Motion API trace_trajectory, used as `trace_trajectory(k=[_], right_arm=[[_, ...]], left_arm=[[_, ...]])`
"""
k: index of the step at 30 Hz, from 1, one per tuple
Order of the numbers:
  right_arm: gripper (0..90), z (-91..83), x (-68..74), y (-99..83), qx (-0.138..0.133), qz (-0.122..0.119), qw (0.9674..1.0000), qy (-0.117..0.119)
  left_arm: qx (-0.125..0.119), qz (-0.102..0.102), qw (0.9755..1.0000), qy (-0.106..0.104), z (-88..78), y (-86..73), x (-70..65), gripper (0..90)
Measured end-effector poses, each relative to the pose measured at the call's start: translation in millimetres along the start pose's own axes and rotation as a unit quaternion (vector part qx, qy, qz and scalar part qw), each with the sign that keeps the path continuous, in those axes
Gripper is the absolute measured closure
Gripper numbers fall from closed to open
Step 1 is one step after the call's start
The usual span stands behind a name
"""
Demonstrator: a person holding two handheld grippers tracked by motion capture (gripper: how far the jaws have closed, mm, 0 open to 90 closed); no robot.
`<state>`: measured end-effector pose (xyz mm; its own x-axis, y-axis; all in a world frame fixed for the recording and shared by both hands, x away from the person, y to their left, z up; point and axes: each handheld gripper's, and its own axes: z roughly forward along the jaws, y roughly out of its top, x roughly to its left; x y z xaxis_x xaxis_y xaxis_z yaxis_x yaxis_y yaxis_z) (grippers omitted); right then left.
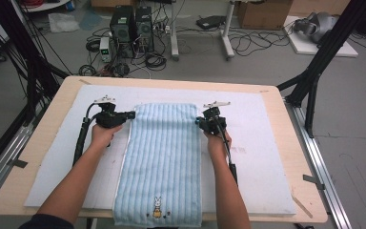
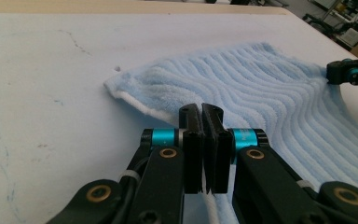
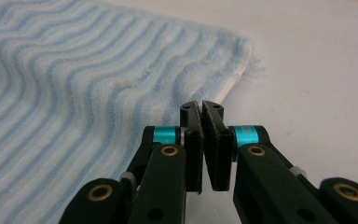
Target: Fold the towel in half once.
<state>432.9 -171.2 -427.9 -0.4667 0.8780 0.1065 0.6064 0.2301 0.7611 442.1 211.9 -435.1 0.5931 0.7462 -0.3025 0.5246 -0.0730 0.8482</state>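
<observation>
While spread flat on the white mat [image 1: 262,143] of the worktop [image 1: 286,200], apparently waiting to be folded: a pale blue striped towel [image 1: 162,157]. Long axis straight away from the near edge toward the far side. Rabbit picture [image 1: 157,208] at the near end (seemingly hanging a little past the worktop's edge).

Left gripper [image 1: 132,114] at the left long edge, close to the far left corner. Jaws pressed together, with a strip of white hem caught low between them in the left gripper view, so gripping the towel. Right gripper [image 1: 198,121] opposite, at the right long edge near the far right corner. Jaws likewise closed, tips right at the hem. Cloth actually pinched there or lying just beside: hard to tell from the right gripper view.

Both hands level with each other across the short axis, neither nearer the far end, jaws pointing inward toward one another. Nearly all of the towel lying back from the jaws, toward the person.

Probably next: lifting the far end and carrying it back along the long axis toward the rabbit. Calls for both hands travelling together, or else a skewed fold. Worth doubting the right-hand hold first, since a slipped corner would droop on that side.
</observation>
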Motion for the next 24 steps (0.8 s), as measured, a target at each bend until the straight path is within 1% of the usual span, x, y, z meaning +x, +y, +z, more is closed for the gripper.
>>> trace_trajectory(k=[4, 6, 8, 9, 11, 13, 14, 15, 18, 23, 24], right_arm=[[86.8, -11.6, 2.6, -0.7, -0.011, -0.002, 0.9998, 0.015], [86.8, -17.7, 4.2, -3.0, -0.016, 0.002, 0.9995, 0.025], [86.8, -23.2, 5.9, -6.5, -0.015, 0.001, 0.9993, 0.035], [86.8, -26.5, 7.0, -9.2, -0.017, -0.002, 0.9991, 0.038], [86.7, -32.6, 8.4, -13.7, -0.021, -0.004, 0.9987, 0.046], [86.7, -38.9, 10.3, -18.4, -0.026, -0.003, 0.9983, 0.052], [86.7, -40.8, 11.1, -20.4, -0.026, -0.004, 0.9982, 0.054], [86.7, -43.9, 12.5, -23.0, -0.019, -0.006, 0.9981, 0.058], [86.7, -51.5, 16.6, -29.1, -0.022, -0.013, 0.9978, 0.062], [86.7, -65.1, 25.0, -43.0, -0.022, -0.022, 0.9968, 0.073], [86.7, -66.8, 26.1, -45.4, -0.022, -0.022, 0.9968, 0.074]], left_arm=[[-0.008, 0.009, 0.9998, -0.012, -10.8, 0.2, -5.5, 86.6], [0.000, 0.018, 0.9997, -0.017, -16.7, 1.3, -9.2, 86.6], [-0.011, 0.025, 0.9995, -0.018, -22.6, 0.9, -13.8, 86.6], [-0.009, 0.028, 0.9994, -0.020, -24.5, 1.0, -15.0, 86.6], [-0.016, 0.030, 0.9991, -0.025, -30.2, -1.0, -19.0, 86.6], [-0.019, 0.025, 0.9990, -0.032, -35.9, -4.3, -23.5, 86.6], [-0.024, 0.028, 0.9987, -0.036, -39.7, -7.2, -26.8, 86.5], [-0.023, 0.029, 0.9986, -0.038, -41.8, -9.0, -29.1, 86.6], [-0.013, 0.043, 0.9982, -0.038, -48.8, -17.4, -36.9, 86.5], [-0.016, 0.045, 0.9980, -0.042, -60.5, -33.6, -46.3, 86.4], [-0.015, 0.048, 0.9978, -0.043, -63.3, -37.3, -49.0, 86.4]])
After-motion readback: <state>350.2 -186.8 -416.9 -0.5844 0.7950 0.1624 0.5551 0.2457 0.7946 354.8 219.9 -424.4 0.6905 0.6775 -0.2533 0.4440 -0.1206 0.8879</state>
